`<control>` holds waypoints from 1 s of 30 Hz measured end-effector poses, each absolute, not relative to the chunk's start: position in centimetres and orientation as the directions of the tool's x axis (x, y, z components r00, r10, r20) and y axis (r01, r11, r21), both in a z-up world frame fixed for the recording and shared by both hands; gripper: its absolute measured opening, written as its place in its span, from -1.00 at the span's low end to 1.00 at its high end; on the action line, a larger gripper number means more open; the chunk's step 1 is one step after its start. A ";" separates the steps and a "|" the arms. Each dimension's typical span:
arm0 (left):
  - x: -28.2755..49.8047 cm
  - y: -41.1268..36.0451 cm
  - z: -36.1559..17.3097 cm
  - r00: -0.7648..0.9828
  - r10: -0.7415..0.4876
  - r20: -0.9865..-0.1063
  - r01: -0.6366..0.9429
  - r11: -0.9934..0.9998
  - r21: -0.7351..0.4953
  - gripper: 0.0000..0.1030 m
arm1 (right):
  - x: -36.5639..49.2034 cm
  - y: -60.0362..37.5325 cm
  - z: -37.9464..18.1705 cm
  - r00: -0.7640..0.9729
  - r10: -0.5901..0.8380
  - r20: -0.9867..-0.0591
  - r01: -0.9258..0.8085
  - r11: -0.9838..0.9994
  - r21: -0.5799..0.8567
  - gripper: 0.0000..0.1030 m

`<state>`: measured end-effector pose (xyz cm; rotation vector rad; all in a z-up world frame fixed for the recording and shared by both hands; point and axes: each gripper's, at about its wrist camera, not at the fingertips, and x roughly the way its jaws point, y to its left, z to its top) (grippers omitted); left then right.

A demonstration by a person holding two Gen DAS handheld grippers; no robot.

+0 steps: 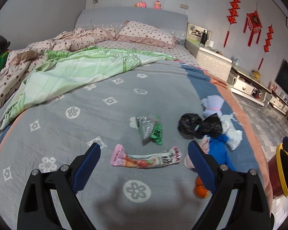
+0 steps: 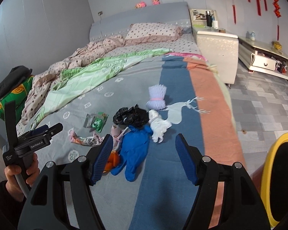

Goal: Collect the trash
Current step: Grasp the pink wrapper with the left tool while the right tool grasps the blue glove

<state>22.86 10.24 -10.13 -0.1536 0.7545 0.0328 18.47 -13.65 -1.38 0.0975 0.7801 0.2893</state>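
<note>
Trash lies on the grey bedspread. A pink snack wrapper lies just ahead of my open left gripper, between its fingers. Beyond it lie a green and silver wrapper, a black plastic bag, a blue glove, white crumpled plastic, a lilac foam net and orange peel. My right gripper is open and empty above the blue glove, near the black bag and orange peel. The left gripper shows at the left of the right wrist view.
A yellow-rimmed bin stands on the tiled floor at the bed's right side; it also shows in the left wrist view. A green blanket, a pink quilt and a pillow lie further up the bed. A white nightstand and low cabinet stand at the right.
</note>
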 end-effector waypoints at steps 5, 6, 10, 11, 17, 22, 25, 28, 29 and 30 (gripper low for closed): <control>24.0 11.6 -12.4 0.702 -0.011 -0.713 -0.119 0.984 -0.132 0.72 | 20.9 -11.3 -4.5 0.618 0.301 -0.726 -0.248 0.951 0.183 0.24; 24.2 12.0 -12.9 0.694 -0.009 -0.720 -0.128 0.983 -0.135 0.72 | 21.4 -10.9 -5.1 0.608 0.301 -0.734 -0.250 0.951 0.183 0.24; 25.0 13.1 -14.5 0.673 -0.002 -0.740 -0.148 0.980 -0.137 0.72 | 23.2 -9.8 -7.6 0.569 0.300 -0.766 -0.252 0.950 0.184 0.22; 25.2 13.3 -14.9 0.669 -0.001 -0.744 -0.150 0.979 -0.137 0.72 | 23.5 -9.5 -8.1 0.563 0.299 -0.771 -0.253 0.950 0.184 0.21; 26.3 13.8 -16.6 0.649 -0.017 -0.761 -0.151 0.977 -0.151 0.72 | 25.0 -8.8 -10.4 0.528 0.289 -0.799 -0.250 0.952 0.179 0.12; 27.0 13.4 -17.7 0.635 -0.055 -0.770 -0.122 0.978 -0.170 0.68 | 26.1 -8.5 -11.6 0.508 0.284 -0.813 -0.248 0.952 0.177 0.10; 27.3 12.9 -18.4 0.621 -0.077 -0.780 -0.101 0.979 -0.176 0.53 | 26.6 -8.3 -12.3 0.494 0.285 -0.821 -0.251 0.951 0.179 0.05; 27.5 12.3 -18.8 0.610 -0.096 -0.787 -0.076 0.981 -0.178 0.38 | 27.2 -7.8 -13.1 0.473 0.291 -0.832 -0.260 0.948 0.184 -0.03; 27.6 12.1 -18.8 0.608 -0.101 -0.787 -0.066 0.982 -0.177 0.30 | 27.3 -7.7 -13.3 0.465 0.292 -0.836 -0.262 0.947 0.185 -0.05; 27.6 11.9 -18.9 0.608 -0.106 -0.787 -0.056 0.983 -0.176 0.22 | 27.5 -7.6 -13.6 0.456 0.293 -0.840 -0.263 0.946 0.188 -0.10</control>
